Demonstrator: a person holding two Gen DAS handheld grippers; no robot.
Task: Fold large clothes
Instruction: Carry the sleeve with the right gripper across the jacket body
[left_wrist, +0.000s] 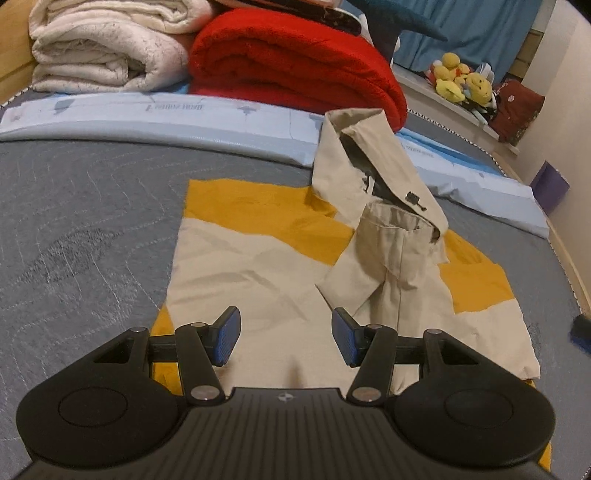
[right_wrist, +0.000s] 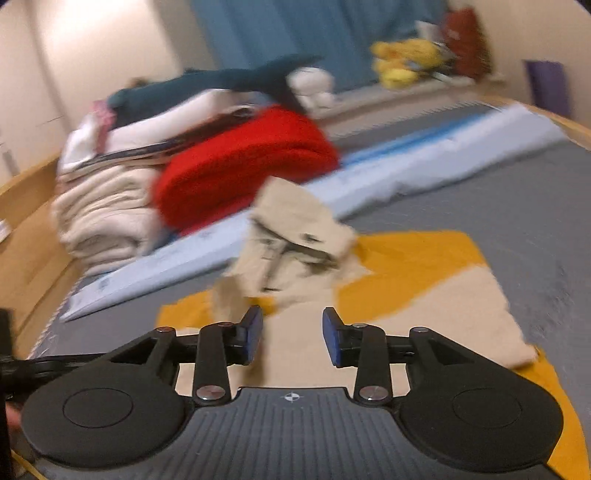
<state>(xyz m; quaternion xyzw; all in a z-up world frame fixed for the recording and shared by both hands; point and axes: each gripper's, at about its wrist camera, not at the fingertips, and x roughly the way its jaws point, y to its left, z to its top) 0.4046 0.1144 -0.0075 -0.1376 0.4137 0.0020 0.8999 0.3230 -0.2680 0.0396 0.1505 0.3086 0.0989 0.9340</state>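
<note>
— Both grippers, what do you read?

— I see the left gripper (left_wrist: 286, 334) with its jaws spread and nothing between them, low over the beige-and-yellow jacket (left_wrist: 258, 258). The right gripper (right_wrist: 292, 335) is parted too, empty, above the same cloth — that view is blurred.

— And the garment?

— Folded flat on the grey bed cover (left_wrist: 81, 229), its hood (left_wrist: 373, 177) lying up toward the far side. Behind it I make out a pale blue sheet (left_wrist: 184, 114), then a red blanket (left_wrist: 295, 59) beside a white blanket (left_wrist: 107, 48).
</note>
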